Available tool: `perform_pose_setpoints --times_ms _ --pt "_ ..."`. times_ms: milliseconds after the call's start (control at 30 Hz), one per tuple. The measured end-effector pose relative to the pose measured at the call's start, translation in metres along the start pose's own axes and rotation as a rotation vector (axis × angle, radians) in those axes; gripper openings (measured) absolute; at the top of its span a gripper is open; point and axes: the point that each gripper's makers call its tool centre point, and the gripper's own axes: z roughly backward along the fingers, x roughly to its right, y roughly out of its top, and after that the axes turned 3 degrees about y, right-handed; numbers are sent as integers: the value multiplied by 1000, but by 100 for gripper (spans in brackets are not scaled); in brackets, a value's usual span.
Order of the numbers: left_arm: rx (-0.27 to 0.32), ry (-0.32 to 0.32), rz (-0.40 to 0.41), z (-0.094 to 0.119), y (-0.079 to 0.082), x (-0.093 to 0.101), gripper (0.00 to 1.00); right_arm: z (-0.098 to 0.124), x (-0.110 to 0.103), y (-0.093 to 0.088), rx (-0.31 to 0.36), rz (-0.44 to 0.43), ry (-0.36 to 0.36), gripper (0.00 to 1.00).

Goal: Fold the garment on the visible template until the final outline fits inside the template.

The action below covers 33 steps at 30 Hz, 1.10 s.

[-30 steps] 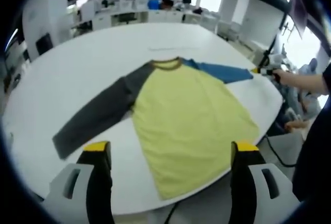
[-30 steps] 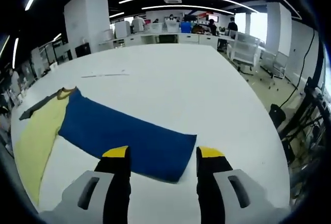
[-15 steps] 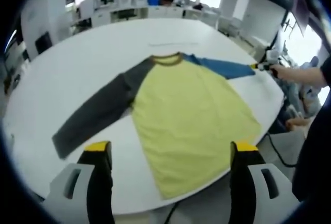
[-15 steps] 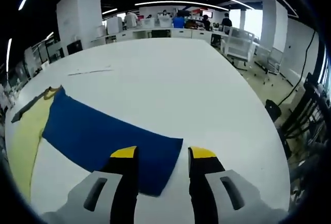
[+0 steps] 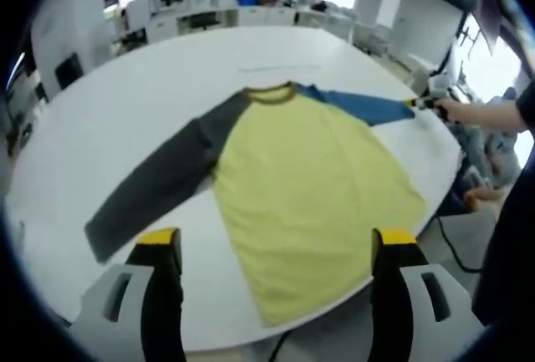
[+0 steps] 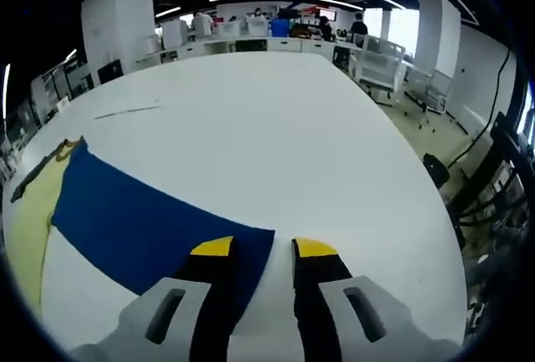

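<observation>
Your right gripper (image 6: 259, 249) has crept up onto the cuff of the blue sleeve (image 6: 142, 216) and its jaws have narrowed, now nearly pressed together at the cuff edge, though you can't tell whether cloth is pinched. The shirt (image 5: 313, 191) lies flat on the white table (image 5: 125, 103), grey sleeve (image 5: 155, 186) stretched out. Your left gripper (image 5: 272, 241) hovers spread wide above the hem.

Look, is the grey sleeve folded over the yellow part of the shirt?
No, the grey sleeve lies stretched out flat on the white table, beside the yellow body.
</observation>
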Motion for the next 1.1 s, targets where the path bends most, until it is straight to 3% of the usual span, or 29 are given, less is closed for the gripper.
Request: perform_pose_setpoints --times_ms 733,833,1100 --pt "-9 13 -7 -2 -1 -2 89 -3 -1 0 -2 -47 -6 12" --pt "-11 17 -7 -1 -2 -3 88 -4 -6 2 -3 -45 20 4" --pt "-7 18 -15 0 -1 -3 88 0 -2 3 -37 -24 -2 2"
